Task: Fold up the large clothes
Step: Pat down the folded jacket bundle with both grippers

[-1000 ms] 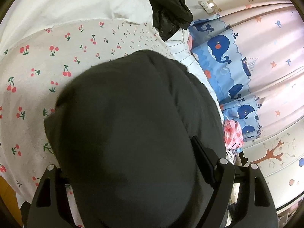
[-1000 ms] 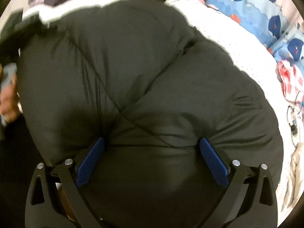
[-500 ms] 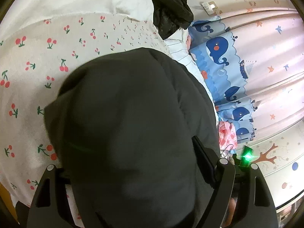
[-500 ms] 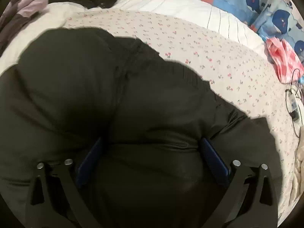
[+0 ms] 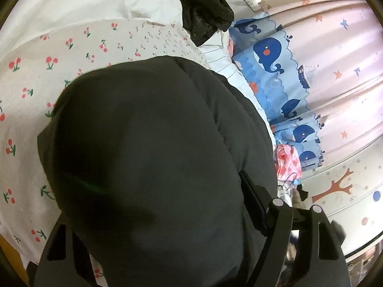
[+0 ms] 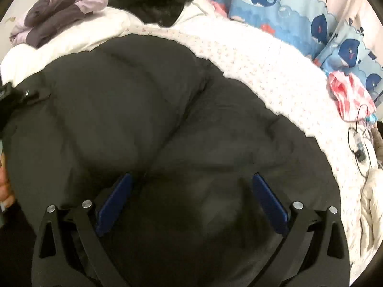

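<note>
I had a big black puffer jacket (image 6: 148, 124) lying on the bed, on the sheet with small red cherries (image 5: 71, 47). In both wrist views the jacket filled most of the picture, and its quilted seams met in a deep crease near the middle of the right view.

My right gripper (image 6: 191, 203) stood wide, and a thick fold of the jacket bulged up between its two blue pads (image 6: 115, 203). Both pads pressed into the padded fabric, so I held the jacket there. My left gripper (image 5: 167, 215) was closing at that moment. The jacket was bunched between its jaws and rose over them, hiding most of the left finger; only the dark pad of the right finger (image 5: 253, 203) showed clearly, and it lay flat against the fabric. I read this as a grip on the jacket as well.

At the far end of the bed lay a white duvet (image 6: 71, 35), and on it a purple and lilac garment (image 6: 59, 16) beside another black garment (image 6: 153, 2). Along the far side hung a blue cloth with whales (image 5: 270, 55) below a pale pink curtain with stars (image 5: 335, 47). A pink and white cloth (image 6: 349, 93) lay near the edge of the bed, with a thin black cable (image 6: 359, 143) just beside it.
</note>
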The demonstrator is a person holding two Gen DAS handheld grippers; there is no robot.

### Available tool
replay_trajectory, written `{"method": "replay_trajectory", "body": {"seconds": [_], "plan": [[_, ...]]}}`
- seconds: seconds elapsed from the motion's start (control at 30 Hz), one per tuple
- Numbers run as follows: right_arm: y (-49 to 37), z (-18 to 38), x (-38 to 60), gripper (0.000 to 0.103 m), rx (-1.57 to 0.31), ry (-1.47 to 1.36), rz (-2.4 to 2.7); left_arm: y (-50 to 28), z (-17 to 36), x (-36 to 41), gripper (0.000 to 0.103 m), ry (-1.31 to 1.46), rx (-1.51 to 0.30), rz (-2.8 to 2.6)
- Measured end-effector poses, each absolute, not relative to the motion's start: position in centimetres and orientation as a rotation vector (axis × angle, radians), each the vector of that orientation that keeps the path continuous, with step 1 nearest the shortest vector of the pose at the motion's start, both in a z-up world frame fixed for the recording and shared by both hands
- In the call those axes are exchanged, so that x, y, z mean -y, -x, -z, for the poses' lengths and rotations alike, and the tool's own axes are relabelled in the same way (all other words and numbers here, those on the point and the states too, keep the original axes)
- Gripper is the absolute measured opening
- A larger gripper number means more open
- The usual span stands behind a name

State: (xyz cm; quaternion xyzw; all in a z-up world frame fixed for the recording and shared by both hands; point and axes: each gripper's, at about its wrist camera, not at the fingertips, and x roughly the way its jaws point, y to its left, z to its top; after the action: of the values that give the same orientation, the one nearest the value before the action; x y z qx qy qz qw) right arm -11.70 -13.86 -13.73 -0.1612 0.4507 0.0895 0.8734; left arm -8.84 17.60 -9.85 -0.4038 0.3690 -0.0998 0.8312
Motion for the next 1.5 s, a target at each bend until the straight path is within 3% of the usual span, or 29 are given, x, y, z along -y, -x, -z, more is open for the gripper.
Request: {"method": "replay_trajectory", "body": {"seconds": [0.47, 0.63, 0.77, 0.87, 1.07, 1.17, 1.27, 1.33, 1.5], "plan": [[12.5, 16.2, 12.7, 0.097, -0.931, 0.291, -0.091, 8.9, 8.9, -16.2, 0.073, 0.717, -0.785, 0.171], [13.1, 13.4, 13.6, 0.097, -0.859, 0.24, -0.115, 8.9, 9.0, -16.6, 0.073, 0.731, -0.774, 0.161], [11.1, 12.3, 14.5, 0.097, -0.818, 0.217, -0.09, 9.2, 8.7, -16.3, 0.072, 0.707, -0.754, 0.155], [9.5, 14.9, 13.7, 0.097, -0.928, 0.263, -0.123, 9.1, 8.4, -15.9, 0.072, 0.675, -0.752, 0.137], [7.8, 9.9, 16.7, 0.097, -0.808, 0.118, -0.138, 9.2, 8.0, -15.4, 0.072, 0.637, -0.731, 0.121], [3.0, 10.1, 17.2, 0.097, -0.843, 0.115, -0.08, 9.2, 8.0, -15.6, 0.072, 0.638, -0.723, 0.127], [-1.4, 14.6, 15.6, 0.097, -0.989, 0.187, -0.072, 9.3, 8.2, -16.0, 0.072, 0.663, -0.724, 0.151], [-2.2, 14.4, 14.9, 0.097, -1.006, 0.23, -0.08, 9.1, 8.5, -16.5, 0.072, 0.696, -0.738, 0.176], [4.6, 11.3, 13.3, 0.097, -0.875, 0.259, -0.15, 9.2, 10.0, -19.0, 0.072, 0.904, -0.731, 0.224]]}}
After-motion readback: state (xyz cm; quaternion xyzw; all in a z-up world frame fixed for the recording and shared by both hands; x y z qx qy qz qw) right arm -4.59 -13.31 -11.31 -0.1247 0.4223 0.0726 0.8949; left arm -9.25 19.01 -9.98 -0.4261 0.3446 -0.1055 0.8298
